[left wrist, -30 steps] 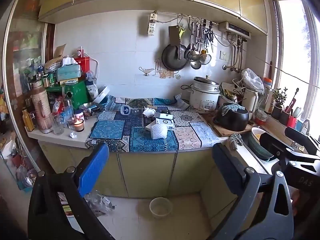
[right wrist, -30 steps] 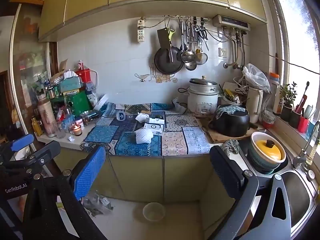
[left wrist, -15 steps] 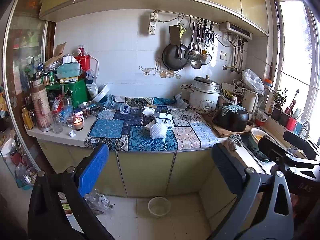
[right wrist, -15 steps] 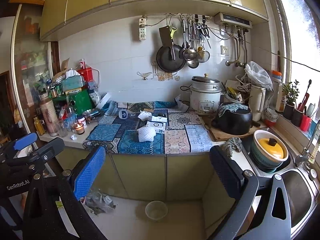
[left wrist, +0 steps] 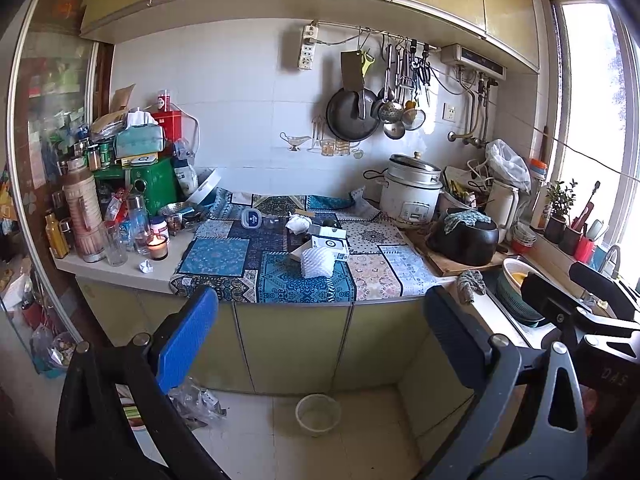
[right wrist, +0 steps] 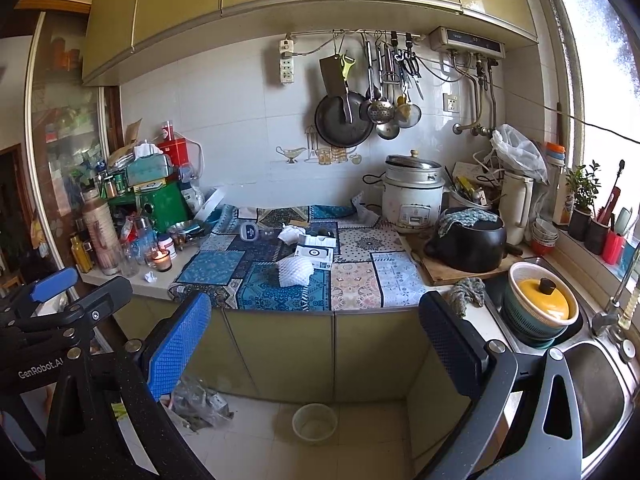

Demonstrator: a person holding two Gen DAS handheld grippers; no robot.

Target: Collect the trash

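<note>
On the patterned cloth [left wrist: 224, 258] of the kitchen counter lie a white foam net wrapper [left wrist: 318, 262] [right wrist: 296, 271], a crumpled white tissue [left wrist: 298, 223] [right wrist: 291, 234] and a small white box [left wrist: 330, 239] [right wrist: 314, 257]. A tiny paper ball [left wrist: 146, 267] [right wrist: 150, 277] sits on the bare counter by a lit candle [left wrist: 157, 246]. My left gripper [left wrist: 320, 340] and right gripper [right wrist: 316, 344] both stand open and empty, well back from the counter, in front of the cabinet doors.
A rice cooker [left wrist: 410, 196], black pot [left wrist: 464, 236] on a board, and cluttered bottles and tins [left wrist: 120, 184] line the counter. A sink with a yellow-lidded pot [right wrist: 540, 306] is at right. On the floor are a small bowl [left wrist: 318, 414] and a plastic bag [left wrist: 196, 400].
Both cameras have shifted slightly, the counter sitting a little higher and nearer in view. Both grippers stay open and nothing on the counter has moved.
</note>
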